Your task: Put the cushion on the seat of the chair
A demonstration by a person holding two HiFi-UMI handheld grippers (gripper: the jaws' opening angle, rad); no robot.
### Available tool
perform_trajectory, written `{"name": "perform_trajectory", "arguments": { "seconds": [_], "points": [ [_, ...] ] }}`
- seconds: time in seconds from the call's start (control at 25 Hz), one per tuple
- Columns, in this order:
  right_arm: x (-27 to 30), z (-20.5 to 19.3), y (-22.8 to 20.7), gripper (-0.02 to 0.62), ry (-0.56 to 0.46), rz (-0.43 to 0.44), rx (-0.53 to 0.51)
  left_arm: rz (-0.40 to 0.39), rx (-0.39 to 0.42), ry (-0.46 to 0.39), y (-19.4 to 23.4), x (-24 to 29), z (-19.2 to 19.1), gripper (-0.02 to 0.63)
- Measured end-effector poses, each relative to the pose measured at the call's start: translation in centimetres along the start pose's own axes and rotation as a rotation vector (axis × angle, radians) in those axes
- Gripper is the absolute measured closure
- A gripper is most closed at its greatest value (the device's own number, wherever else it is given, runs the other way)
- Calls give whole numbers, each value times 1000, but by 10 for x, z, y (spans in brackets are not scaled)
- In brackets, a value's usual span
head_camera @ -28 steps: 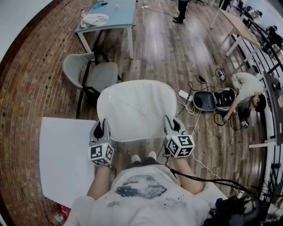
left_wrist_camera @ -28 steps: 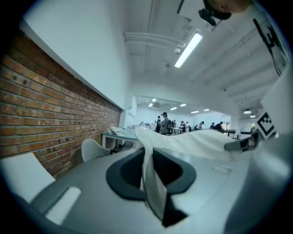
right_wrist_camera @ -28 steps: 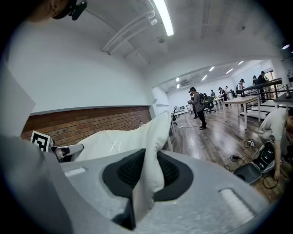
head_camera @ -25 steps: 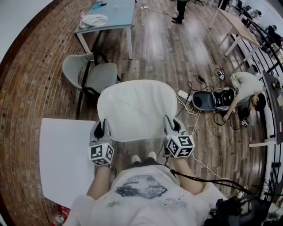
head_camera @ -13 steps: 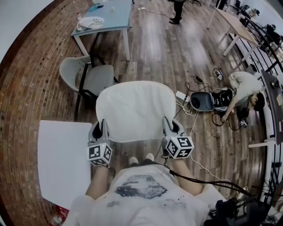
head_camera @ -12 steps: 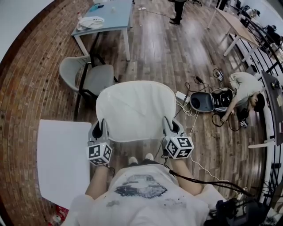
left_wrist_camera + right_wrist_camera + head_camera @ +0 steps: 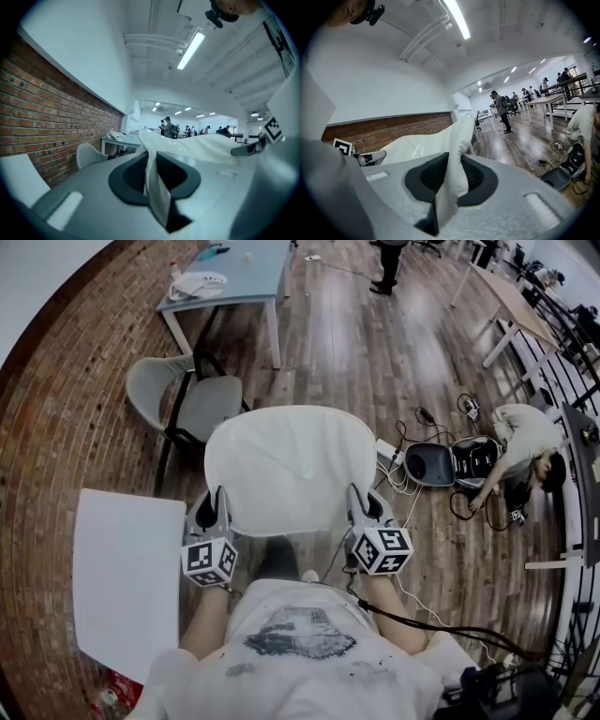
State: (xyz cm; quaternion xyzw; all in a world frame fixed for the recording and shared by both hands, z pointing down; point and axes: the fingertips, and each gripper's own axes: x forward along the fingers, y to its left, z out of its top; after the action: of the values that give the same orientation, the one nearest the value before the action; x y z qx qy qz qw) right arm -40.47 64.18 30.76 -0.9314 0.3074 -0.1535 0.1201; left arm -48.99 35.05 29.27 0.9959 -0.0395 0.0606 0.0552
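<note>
Between the person's two hands, held up over the wooden floor (image 7: 375,362), hangs the white cushion (image 7: 291,470), spread nearly flat. The left hand-held gripper (image 7: 216,507) is clenched on the cushion's near left corner, and the right hand-held gripper (image 7: 363,505) is clenched on its near right corner. Each gripper view shows a fold of white fabric pinched between the dark pads and bunching up beyond them.

That bunching suggests a soft, thin-skinned pad with loose stuffing, not a stiff slab. It looks light, since two pinches at the near edge carry it level with only a slight sag. The cloth seems matte and should not slip, but a grip on the cover alone can let the filling shift and the far edge droop. The two near corners, well apart, look like the right places to hold, because they keep the pad stretched and stop it folding. Letting go on one side would probably make it swing and crumple.

Off to the far left stands the chair (image 7: 150,385), its grey seat (image 7: 214,401) bare and turned towards the right. The cushion's far left edge appears near it in the head view, though no contact shows. Farther off stands a blue-topped bench (image 7: 246,268).
</note>
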Motion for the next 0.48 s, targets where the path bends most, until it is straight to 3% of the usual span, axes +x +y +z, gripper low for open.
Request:
{"name": "perform_trajectory", "arguments": {
  "seconds": [0.24, 0.48],
  "points": [
    [43, -2, -24, 549, 34, -7, 12, 2, -15, 26, 6, 52, -11, 561],
    [131, 14, -42, 549, 64, -10, 3, 7, -34, 44, 38, 137, -14, 561]
  ]
}}
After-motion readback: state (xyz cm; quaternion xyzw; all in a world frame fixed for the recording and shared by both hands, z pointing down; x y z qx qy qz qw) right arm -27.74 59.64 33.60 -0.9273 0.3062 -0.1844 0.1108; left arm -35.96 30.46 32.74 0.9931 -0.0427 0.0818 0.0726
